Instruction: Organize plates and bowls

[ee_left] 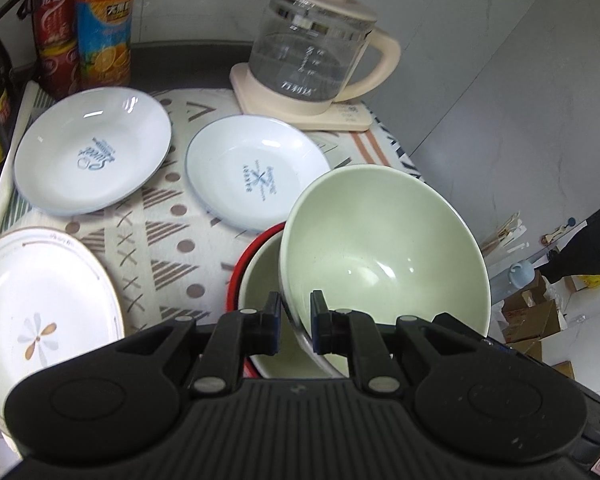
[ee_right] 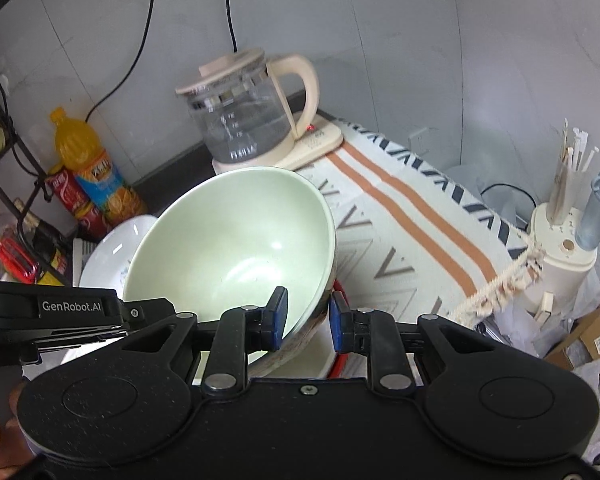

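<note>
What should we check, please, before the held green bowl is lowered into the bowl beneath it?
1. Left tool clamped on green bowl rim: ok.
2. Right tool clamped on the same rim: ok.
3. Lower green bowl in the red bowl free of contents: ok.
4. Held bowl level: not ok, tilted.
5. Blue-rimmed plate clear of the stack: cannot tell, edge hidden.
6. Kettle out of the way: ok.

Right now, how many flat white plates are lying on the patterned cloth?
3: a blue-lettered white plate back left, a second blue-printed plate mid-cloth beside the tilted green bowl, a flower-patterned plate near left. Others may be hidden.
</note>
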A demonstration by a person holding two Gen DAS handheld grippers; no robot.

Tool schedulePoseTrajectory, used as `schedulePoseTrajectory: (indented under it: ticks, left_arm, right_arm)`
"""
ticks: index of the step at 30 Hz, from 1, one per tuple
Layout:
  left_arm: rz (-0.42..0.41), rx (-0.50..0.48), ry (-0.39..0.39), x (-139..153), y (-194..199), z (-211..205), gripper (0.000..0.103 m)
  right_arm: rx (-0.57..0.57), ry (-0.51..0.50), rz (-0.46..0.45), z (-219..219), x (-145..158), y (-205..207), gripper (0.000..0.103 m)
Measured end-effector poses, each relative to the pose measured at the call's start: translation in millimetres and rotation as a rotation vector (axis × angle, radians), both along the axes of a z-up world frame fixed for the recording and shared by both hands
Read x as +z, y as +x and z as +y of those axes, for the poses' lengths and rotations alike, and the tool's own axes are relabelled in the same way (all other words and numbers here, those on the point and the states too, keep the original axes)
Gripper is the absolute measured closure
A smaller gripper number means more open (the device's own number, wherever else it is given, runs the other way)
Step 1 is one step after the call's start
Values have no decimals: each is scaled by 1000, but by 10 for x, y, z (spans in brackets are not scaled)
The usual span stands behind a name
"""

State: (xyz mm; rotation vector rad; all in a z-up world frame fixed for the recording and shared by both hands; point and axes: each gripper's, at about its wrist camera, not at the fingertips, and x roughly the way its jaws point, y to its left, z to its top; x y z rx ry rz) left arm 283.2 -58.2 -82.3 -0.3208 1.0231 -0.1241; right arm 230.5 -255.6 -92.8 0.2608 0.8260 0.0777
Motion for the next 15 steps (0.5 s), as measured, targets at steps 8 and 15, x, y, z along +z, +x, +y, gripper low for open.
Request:
schedulePoseTrajectory:
  ticks: [8,15]
  left_arm:
    - [56,18,8,-192,27,88,90]
    - [59,10,30,-190,86,38,88]
  right_arm:
    - [39,-21,56,118,-155,12,80]
    - [38,-55,104,206,-259,109,77]
